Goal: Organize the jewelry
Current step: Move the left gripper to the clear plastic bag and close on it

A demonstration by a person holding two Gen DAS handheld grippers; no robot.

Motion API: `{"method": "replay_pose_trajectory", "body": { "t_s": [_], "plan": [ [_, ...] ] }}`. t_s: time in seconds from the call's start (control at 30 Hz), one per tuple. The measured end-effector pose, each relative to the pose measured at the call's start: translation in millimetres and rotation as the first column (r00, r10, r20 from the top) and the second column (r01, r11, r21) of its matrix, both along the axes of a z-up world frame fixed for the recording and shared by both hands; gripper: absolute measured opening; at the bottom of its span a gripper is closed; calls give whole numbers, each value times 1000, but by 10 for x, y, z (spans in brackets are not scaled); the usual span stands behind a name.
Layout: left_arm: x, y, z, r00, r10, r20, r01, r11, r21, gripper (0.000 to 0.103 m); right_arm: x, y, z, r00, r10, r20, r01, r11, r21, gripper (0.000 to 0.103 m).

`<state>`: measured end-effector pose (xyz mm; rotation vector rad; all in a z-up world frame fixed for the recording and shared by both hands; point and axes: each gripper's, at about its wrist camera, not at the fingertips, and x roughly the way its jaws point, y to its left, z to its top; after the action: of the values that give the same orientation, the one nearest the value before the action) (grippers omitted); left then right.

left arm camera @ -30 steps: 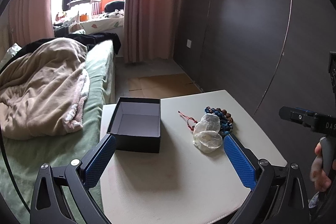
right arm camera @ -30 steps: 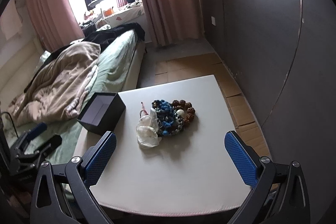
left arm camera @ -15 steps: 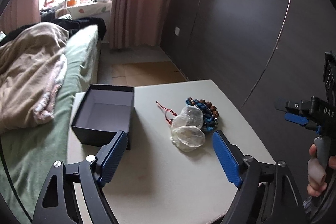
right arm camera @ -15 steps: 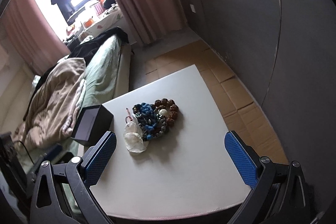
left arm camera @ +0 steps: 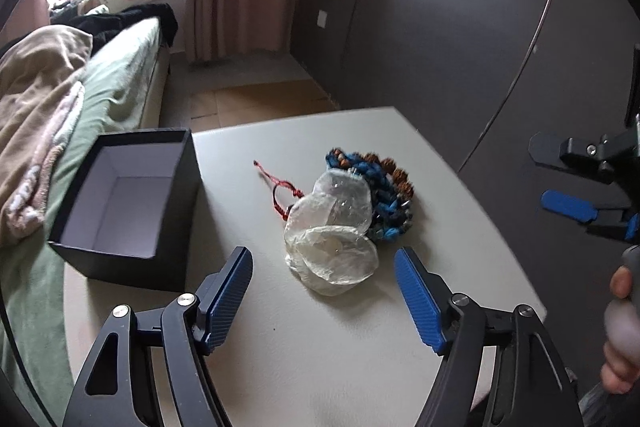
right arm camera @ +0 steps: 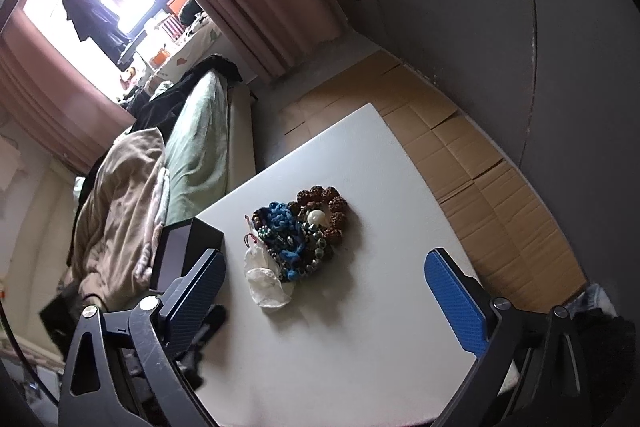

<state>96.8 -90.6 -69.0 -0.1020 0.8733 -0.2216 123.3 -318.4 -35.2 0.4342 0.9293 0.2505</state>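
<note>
1. The left gripper [left arm camera: 323,293] hangs low over the table [left arm camera: 320,355] with its jaws spread and nothing between them.
2. The jewelry [left arm camera: 384,195] lies in a heap mid-table, at the gripper's 12 o'clock, with clear bags [left arm camera: 332,231] on its near side, touching it.
3. The open box [left arm camera: 124,203] stands at 10 o'clock, apart from the heap.
4. The right gripper [right arm camera: 324,293] is higher up and tilted, jaws spread wide, holding nothing, the heap at its 12 o'clock.
</note>
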Motion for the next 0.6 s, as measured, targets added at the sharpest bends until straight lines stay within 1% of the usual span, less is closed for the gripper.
{"method": "replay_pose_trajectory", "body": {
  "t_s": [0.03, 0.1, 0.3, 0.37, 0.43, 0.47, 0.5, 0.53, 0.57, 0.6],
  "plan": [
    [31, -10, -32, 1000, -3, -12, 3, 1000, -1, 73, 37, 7, -34, 1000, -1, -18, 1, 1000, -11, 98],
    [117, -40, -115, 999, -11, -37, 11, 1000, -1, 73, 98, -4, -78, 999, 4, -37, -4, 1000, -6, 89],
    [297, -162, -321, 996, -26, -85, 27, 1000, 5, 73, 243, -14, -153, 998, 3, -68, -3, 1000, 12, 89],
    [333, -199, -391, 995, -27, -97, 30, 999, 27, 71, 277, -16, -169, 997, 3, -74, -2, 1000, 20, 89],
    [355, -219, -443, 994, -29, -106, 33, 999, 42, 56, 298, -12, -169, 997, 5, -78, -3, 1000, 21, 89],
    [355, -220, -455, 994, -24, -103, 31, 998, 60, 54, 310, -8, -171, 997, 6, -79, -4, 1000, 22, 89],
    [352, -212, -446, 995, -24, -97, 31, 997, 70, 42, 322, -1, -176, 997, 7, -81, -5, 1000, 24, 89],
    [355, -202, -450, 994, -28, -103, 35, 997, 67, 24, 338, 9, -184, 996, 9, -84, -7, 1000, 26, 89],
    [360, -180, -448, 993, -32, -112, 38, 998, 54, 14, 356, 23, -192, 996, 11, -87, -9, 1000, 26, 89],
    [362, -134, -448, 991, -32, -132, 36, 999, 28, 6, 369, 40, -201, 996, 14, -89, -12, 1000, 25, 89]
  ]
}}
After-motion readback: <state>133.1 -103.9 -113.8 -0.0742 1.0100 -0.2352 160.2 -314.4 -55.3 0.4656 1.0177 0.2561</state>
